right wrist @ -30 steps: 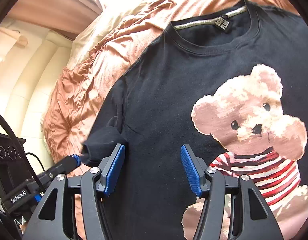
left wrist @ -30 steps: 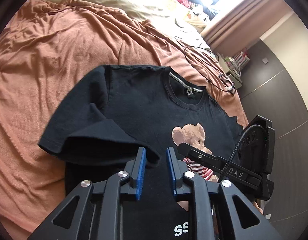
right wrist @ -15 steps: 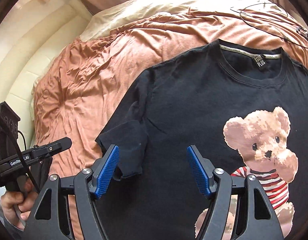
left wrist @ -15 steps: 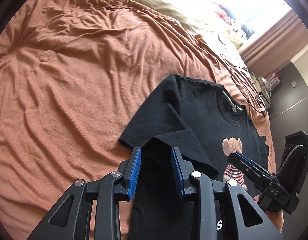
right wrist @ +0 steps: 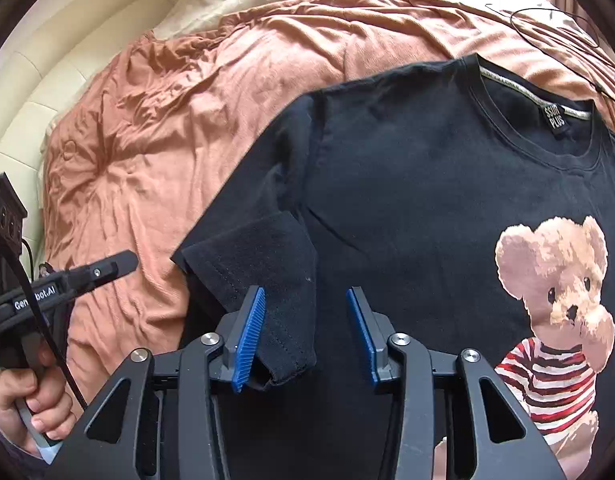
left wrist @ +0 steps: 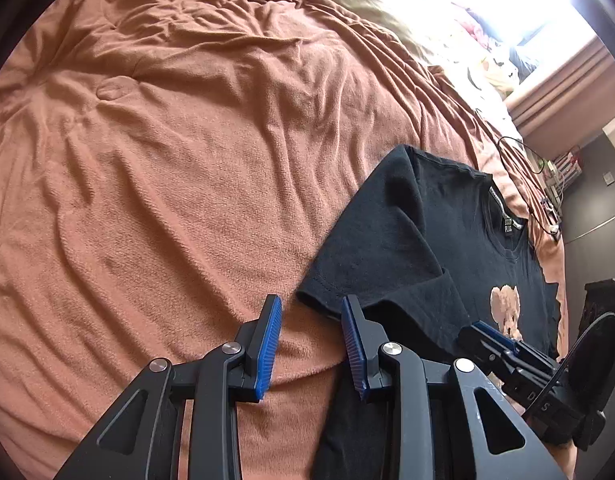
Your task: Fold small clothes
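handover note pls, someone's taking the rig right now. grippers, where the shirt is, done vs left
Left gripper: open, nothing between the pads, over the orange blanket just off the shirt's side edge.
Right gripper: jaws have just been closing; still apart, with the folded-over sleeve lying between them, not pinched as far as I can see.
Black T-shirt: flat on the blanket, bear print up, collar away from the grippers.
Done: that one sleeve is turned in onto the body.
Left: probably the other sleeve, which is not clearly in view, then side folds and the bottom-to-collar fold.
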Action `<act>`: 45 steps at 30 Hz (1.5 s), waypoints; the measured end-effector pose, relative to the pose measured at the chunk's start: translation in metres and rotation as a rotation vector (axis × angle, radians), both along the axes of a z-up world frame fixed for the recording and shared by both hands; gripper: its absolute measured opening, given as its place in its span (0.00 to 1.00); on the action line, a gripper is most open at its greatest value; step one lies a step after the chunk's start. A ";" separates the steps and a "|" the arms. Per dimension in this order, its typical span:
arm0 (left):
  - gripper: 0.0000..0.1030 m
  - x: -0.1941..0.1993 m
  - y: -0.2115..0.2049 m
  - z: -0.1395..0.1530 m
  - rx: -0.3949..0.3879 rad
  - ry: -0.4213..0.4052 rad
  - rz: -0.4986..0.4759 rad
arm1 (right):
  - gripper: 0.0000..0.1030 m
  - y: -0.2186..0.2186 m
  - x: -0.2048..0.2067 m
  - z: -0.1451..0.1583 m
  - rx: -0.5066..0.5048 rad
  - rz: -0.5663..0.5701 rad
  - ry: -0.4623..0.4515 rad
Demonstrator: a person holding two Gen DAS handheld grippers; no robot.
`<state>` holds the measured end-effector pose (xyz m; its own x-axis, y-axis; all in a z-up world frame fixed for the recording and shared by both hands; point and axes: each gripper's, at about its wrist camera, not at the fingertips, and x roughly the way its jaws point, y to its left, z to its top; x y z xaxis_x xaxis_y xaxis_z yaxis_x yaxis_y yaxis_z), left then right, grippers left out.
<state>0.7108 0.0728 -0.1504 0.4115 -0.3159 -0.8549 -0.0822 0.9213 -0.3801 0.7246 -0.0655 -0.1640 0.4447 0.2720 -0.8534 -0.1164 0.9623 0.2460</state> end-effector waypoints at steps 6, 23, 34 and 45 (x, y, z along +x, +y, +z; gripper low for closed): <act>0.32 0.018 -0.019 -0.020 0.055 0.023 -0.014 | 0.24 -0.009 0.001 -0.023 -0.017 -0.014 0.065; 0.05 0.022 -0.040 0.008 0.068 -0.038 -0.043 | 0.66 -0.034 -0.012 0.001 0.019 -0.055 -0.022; 0.05 0.026 -0.100 0.066 0.033 -0.113 -0.144 | 0.66 -0.067 -0.030 0.013 0.096 -0.064 -0.041; 0.05 0.049 -0.184 0.080 0.007 -0.148 -0.259 | 0.66 -0.115 -0.035 0.015 0.157 -0.129 -0.056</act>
